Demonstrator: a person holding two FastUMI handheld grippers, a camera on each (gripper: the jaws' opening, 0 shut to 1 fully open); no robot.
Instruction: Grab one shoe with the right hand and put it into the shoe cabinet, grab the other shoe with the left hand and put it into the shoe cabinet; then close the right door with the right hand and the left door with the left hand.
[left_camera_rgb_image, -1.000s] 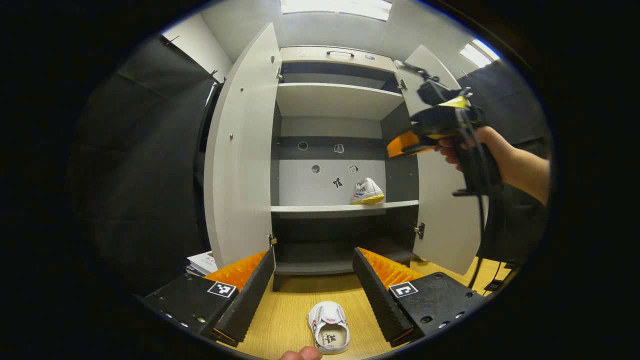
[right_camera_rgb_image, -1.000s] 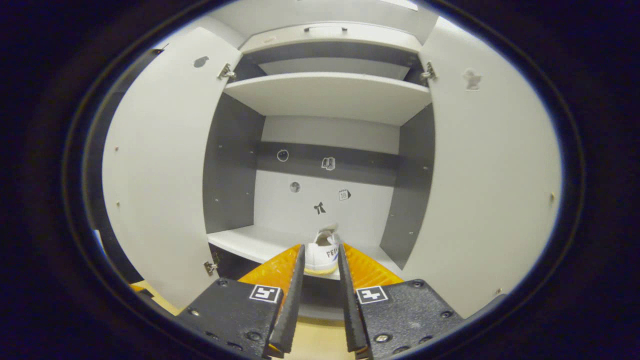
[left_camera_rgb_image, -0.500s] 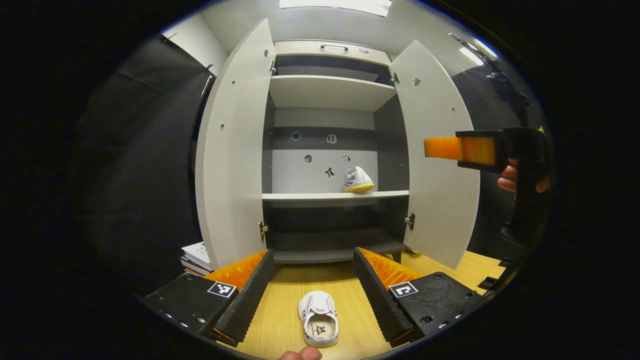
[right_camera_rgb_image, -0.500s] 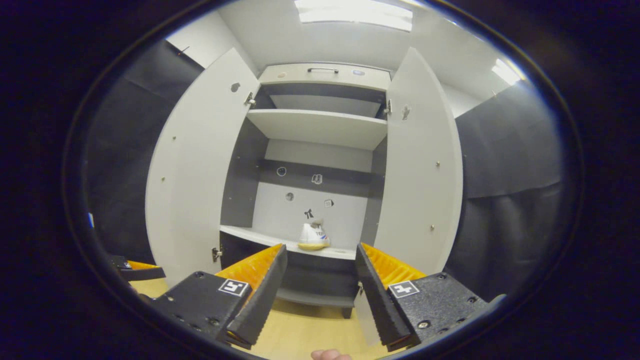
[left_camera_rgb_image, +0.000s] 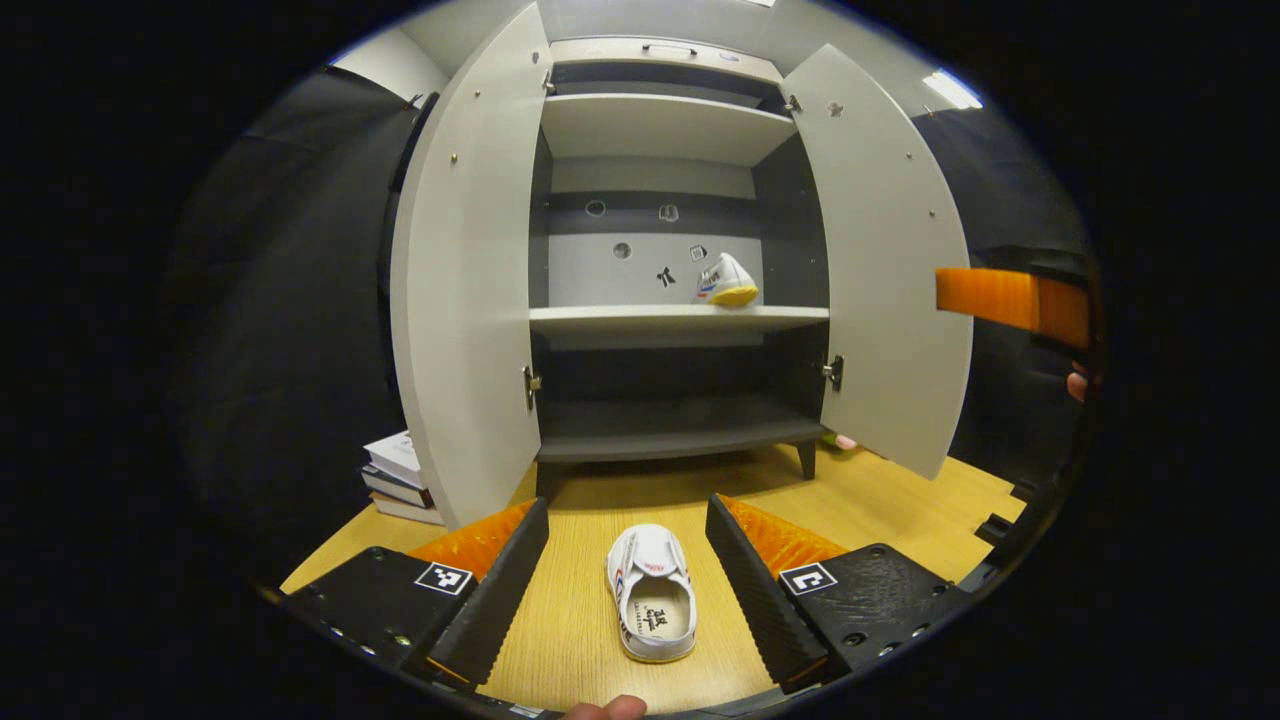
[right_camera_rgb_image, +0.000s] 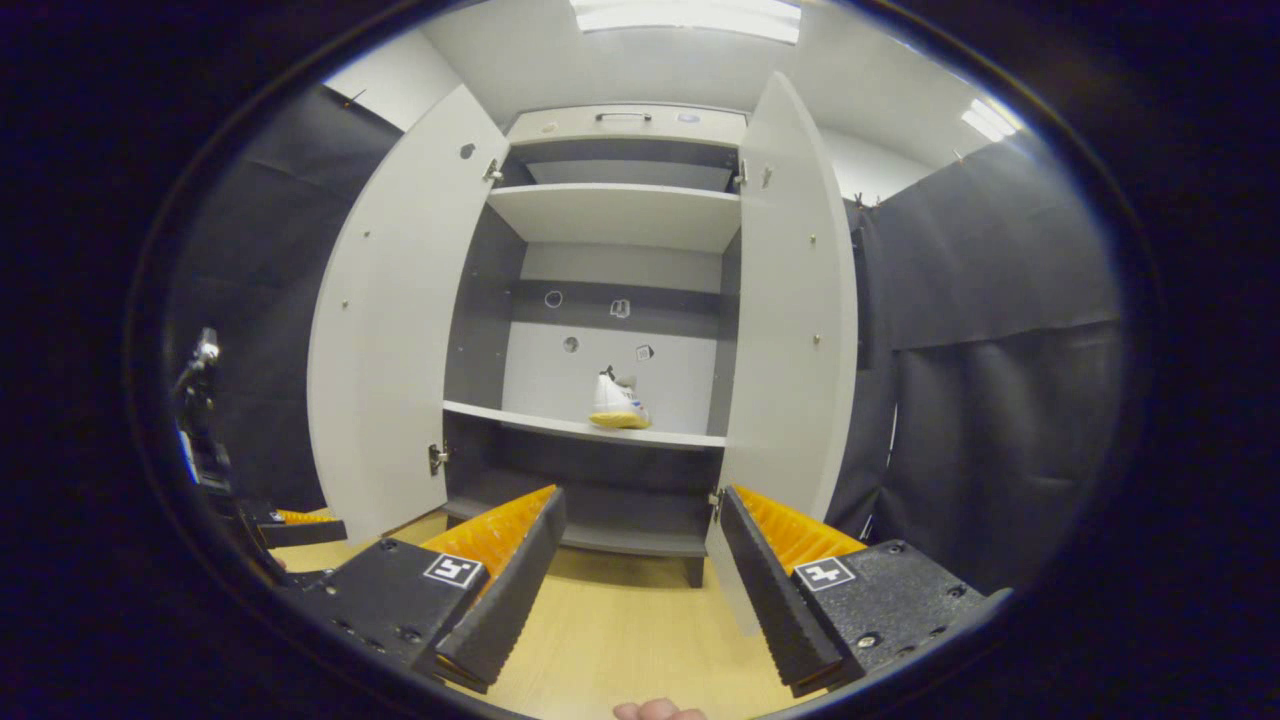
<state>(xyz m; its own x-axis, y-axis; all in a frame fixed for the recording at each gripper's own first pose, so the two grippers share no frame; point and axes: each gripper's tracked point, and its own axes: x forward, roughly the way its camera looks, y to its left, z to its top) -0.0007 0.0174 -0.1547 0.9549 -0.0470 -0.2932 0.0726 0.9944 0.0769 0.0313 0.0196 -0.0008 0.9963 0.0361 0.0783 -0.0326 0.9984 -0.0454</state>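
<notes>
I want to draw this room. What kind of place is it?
Probably a recording booth set up like a home entryway: an open shoe cabinet, black cloth walls, a shoe on the wooden floor.

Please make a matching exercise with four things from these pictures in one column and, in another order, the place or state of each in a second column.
1. shoe with yellow sole
2. second shoe
3. stack of books
4. left gripper

A. open, empty
B. on the floor, beside the left door
C. on the middle shelf
D. on the wooden floor, between open fingers

Pairs: 1-C, 2-D, 3-B, 4-A
</notes>
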